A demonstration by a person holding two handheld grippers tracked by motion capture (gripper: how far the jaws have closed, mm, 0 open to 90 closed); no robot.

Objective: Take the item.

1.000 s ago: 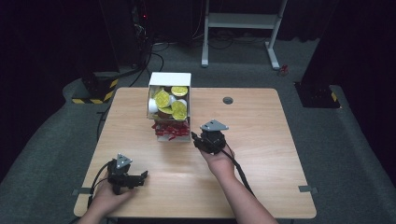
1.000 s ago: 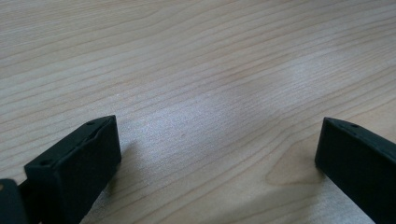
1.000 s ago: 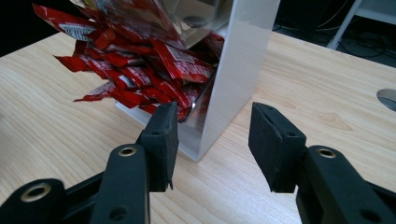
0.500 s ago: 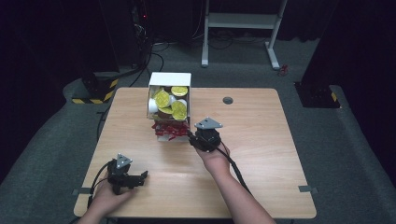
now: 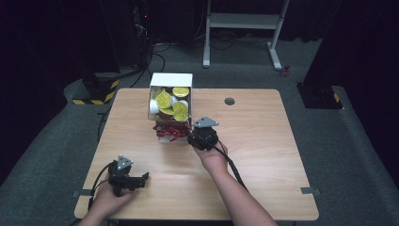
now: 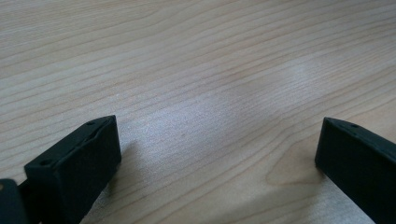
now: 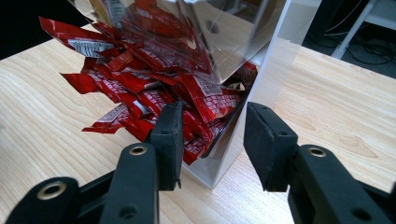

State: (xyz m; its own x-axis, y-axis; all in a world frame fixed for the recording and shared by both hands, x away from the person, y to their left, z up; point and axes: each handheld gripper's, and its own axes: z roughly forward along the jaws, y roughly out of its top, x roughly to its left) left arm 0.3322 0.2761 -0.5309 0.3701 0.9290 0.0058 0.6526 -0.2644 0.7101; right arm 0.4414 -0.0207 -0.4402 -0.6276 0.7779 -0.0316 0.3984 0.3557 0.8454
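Note:
A white dispenser box (image 5: 171, 79) stands at the table's far middle, with several yellow-lidded cups (image 5: 163, 99) in its upper part. Red sachets (image 5: 168, 131) spill from its lower opening onto the wood. My right gripper (image 5: 189, 134) is at the box's near right corner. In the right gripper view it (image 7: 212, 128) stands open, its jaws either side of the white side wall (image 7: 254, 100) and the nearest red sachets (image 7: 140, 88), gripping nothing. My left gripper (image 5: 144, 178) rests near the table's front left; its jaws (image 6: 217, 140) are wide open over bare wood.
The wooden table (image 5: 263, 141) has a round cable hole (image 5: 229, 100) at the far right of the box. Beyond it are grey carpet, a white stand's feet (image 5: 240, 61) and a yellow-black striped base (image 5: 96, 89) at the far left.
My right gripper has edged left and forward, closer to the box's corner and the red sachets. The left gripper has stayed put.

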